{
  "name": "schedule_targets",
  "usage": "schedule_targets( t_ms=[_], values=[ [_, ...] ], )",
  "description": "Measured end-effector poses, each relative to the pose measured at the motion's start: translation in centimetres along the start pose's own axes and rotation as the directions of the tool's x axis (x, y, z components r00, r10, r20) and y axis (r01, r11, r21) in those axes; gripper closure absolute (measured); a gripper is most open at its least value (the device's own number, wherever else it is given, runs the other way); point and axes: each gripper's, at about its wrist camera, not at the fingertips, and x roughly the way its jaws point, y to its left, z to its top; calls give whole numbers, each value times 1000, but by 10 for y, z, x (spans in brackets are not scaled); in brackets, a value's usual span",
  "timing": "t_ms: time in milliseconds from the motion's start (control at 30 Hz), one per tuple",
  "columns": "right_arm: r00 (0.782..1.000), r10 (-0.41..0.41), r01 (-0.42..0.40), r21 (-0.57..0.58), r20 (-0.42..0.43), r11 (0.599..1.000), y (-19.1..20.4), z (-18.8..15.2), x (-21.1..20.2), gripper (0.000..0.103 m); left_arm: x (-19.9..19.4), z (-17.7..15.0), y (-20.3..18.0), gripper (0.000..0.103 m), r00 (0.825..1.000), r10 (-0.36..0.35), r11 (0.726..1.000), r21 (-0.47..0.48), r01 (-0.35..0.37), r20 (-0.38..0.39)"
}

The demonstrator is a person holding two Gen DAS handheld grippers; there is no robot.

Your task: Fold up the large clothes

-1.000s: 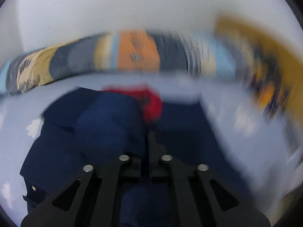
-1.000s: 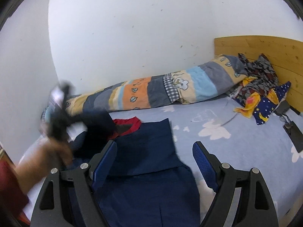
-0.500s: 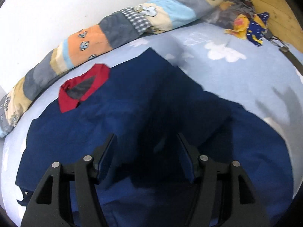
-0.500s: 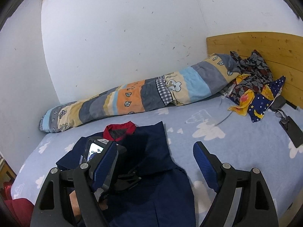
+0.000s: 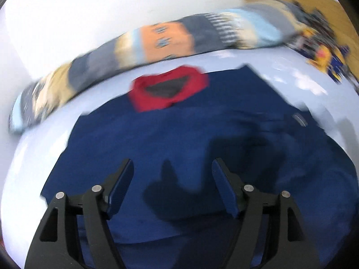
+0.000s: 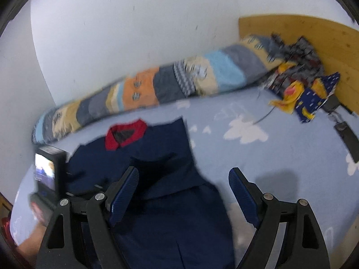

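Setting: white walls (image 6: 112,44) are seen behind a bed with a pale blue cloud-print sheet (image 6: 280,157); a wooden headboard (image 6: 314,40) fills the upper right of the right wrist view.
Bolster: a long patchwork roll (image 6: 157,89) is laid along the wall, from mid-left to upper right.
Loose clothes: a crumpled heap in yellow, navy and grey (image 6: 300,89) is seen by the headboard.
Garment: a navy top (image 5: 179,145) with a red collar (image 5: 168,89) is spread on the sheet, filling the centre and lower part of both views, collar toward the bolster.
Left gripper (image 5: 172,186): jaws are held wide above the navy cloth, having just been opening; nothing is pressed between the pads.
Right gripper (image 6: 184,195): jaws are held wide, having just been closing slightly; the garment's right edge is seen beneath the gap, not pinched.
Blur: both views are smeared.
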Motion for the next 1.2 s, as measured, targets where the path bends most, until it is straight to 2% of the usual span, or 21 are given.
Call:
schedule_targets(
  t_ms=[67,167,233,300,367,400,433,467,533,633,733,833,933,1067,1200],
  values=[
    [999,3,-4,-22,-38,1000,11,3,19,48,0,-8,30,31,1000,9,998,-68,-9,-4],
    [997,40,-43,-41,-59,998,27,11,38,43,-1,-19,55,31,1000,26,995,-92,-26,-8],
    [996,34,-39,-67,-81,997,35,10,51,45,3,-25,64,31,999,38,994,-100,-40,-19],
    [989,9,-20,-71,-145,997,41,5,75,45,13,-31,74,31,997,57,991,-118,-62,-48],
    [975,-11,-3,-62,-222,998,41,-3,99,45,25,-42,83,31,993,65,987,-140,-78,-95],
    [966,-28,10,-73,-257,997,41,-8,111,45,32,-49,85,31,992,45,986,-155,-64,-122],
    [953,-61,33,-98,-297,995,43,-15,122,45,37,-50,87,31,990,32,985,-164,-55,-136],
    [930,-109,65,-135,-350,989,44,-25,137,45,43,-56,87,30,987,21,983,-175,-49,-159],
    [907,-131,72,-159,-401,985,42,-37,151,45,44,-59,86,30,986,17,982,-180,-48,-166],
    [912,-138,81,-161,-386,984,45,-35,143,44,36,-59,84,30,987,31,983,-177,-59,-156],
    [933,-97,50,-141,-347,989,51,-32,118,44,5,-63,74,30,995,32,981,-190,-49,-94],
    [961,-85,38,-180,-263,983,63,-34,77,43,-27,-71,64,30,998,40,981,-190,-48,-49],
    [979,-49,10,-191,-199,982,71,-42,40,39,-66,-84,48,30,999,37,985,-167,-36,1],
    [987,-40,0,-247,-156,969,78,-64,7,35,-108,-118,34,27,999,45,988,-150,-41,25],
    [984,-43,-13,-309,-172,951,84,-97,-15,35,-124,-147,35,27,999,33,985,-169,-33,-3]
  ],
)
